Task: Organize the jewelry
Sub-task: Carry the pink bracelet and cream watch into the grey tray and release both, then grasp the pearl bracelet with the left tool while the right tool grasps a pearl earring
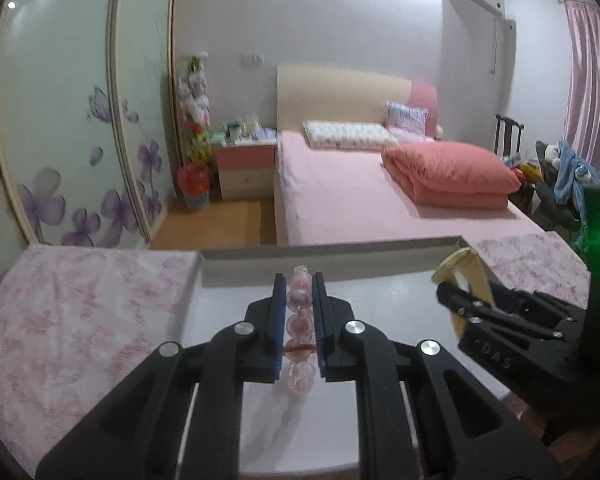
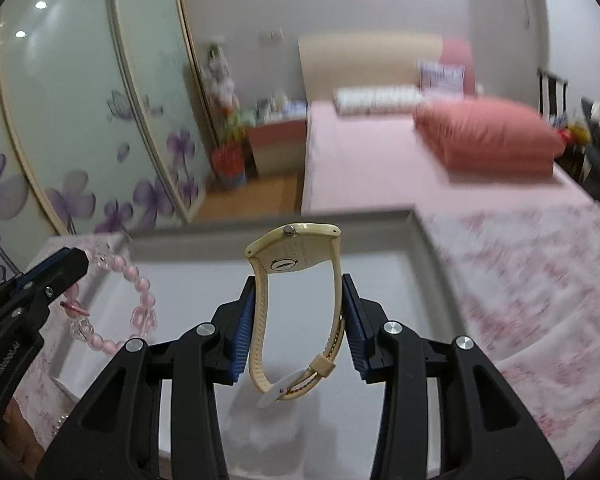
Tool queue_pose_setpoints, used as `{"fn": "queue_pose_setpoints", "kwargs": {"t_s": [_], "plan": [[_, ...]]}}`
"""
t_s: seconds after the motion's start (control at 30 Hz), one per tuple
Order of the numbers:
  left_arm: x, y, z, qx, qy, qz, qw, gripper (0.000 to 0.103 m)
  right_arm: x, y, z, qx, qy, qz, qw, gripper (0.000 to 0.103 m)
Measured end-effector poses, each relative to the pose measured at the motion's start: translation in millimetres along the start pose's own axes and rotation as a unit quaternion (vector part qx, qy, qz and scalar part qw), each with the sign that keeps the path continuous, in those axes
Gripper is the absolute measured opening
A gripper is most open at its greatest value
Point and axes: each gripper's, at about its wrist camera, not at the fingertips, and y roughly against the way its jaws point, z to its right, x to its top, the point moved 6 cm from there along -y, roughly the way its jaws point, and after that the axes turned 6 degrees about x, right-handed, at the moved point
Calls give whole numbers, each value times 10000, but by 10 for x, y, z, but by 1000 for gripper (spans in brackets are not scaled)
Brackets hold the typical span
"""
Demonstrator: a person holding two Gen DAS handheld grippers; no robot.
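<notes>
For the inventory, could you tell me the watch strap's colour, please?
Cream-yellow strap; right wrist view.

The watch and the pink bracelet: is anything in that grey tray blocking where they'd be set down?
Nothing visible does. The tray floor below the watch and the bracelet looks bare; each hangs above it, clamped in its own jaws. The nearest strip is hidden behind them.
</notes>
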Motion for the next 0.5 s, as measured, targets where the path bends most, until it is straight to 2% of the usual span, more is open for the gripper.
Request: {"fn": "queue_pose_setpoints", "kwargs": {"t_s": [0.13,0.17,0.23,0.3,0.5], "plan": [[-54,-168,-32,-87,73,-210,9997,14,-55,-52,42,2,-171,-253,9995,49],[-54,-184,-50,-117,108,-237,9996,14,-54,-14,48,1,-170,-224,9996,56],[-58,-175,-68,-188,207,-238,9993,22,-30,116,74,10,-149,-56,9999,62],[-50,-102,-125,-190,264,-201,9993,29,2,234,103,30,-144,45,9999,63],[-113,275,-509,41,364,-65,9993,37,33,761,140,141,-173,491,9985,63]]}}
